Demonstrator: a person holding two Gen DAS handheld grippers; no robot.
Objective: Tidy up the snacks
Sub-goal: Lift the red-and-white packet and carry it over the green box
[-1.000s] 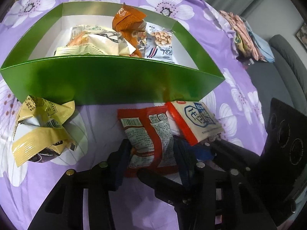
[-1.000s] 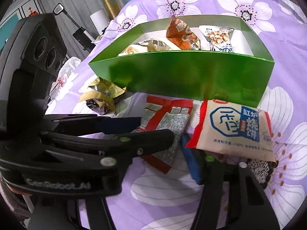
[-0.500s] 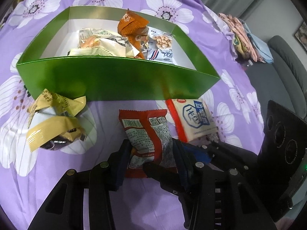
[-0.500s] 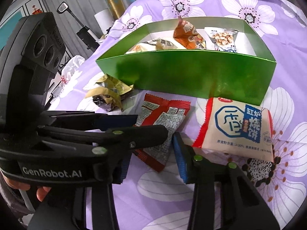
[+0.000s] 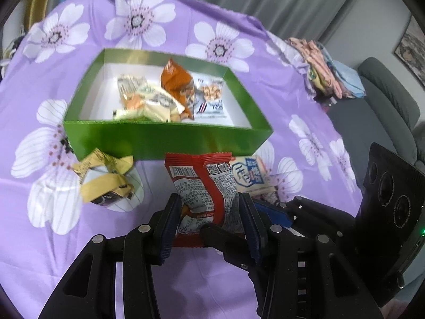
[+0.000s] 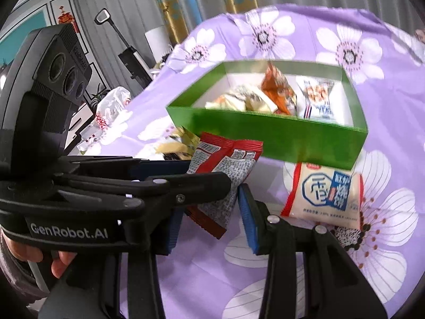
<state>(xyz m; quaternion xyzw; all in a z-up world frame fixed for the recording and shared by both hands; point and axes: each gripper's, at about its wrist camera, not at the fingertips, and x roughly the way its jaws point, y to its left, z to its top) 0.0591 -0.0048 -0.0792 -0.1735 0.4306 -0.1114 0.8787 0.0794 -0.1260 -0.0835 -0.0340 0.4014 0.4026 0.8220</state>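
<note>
Left wrist: red packet [image 5: 207,186], crumpled, barcode showing

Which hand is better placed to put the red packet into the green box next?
Left. The left gripper is already shut on the red packet, and the green box stands just ahead. The right gripper grips nothing.

Both tools are matte black plastic frames with round silver screw heads along the finger arms and ribbed blue pads [image 5: 170,228] inside. The left tool [image 6: 212,183] carries white "GenRobot.AI" lettering and a black three-lens camera block; a dark sleeve cuff [image 6: 10,265] shows.
</note>
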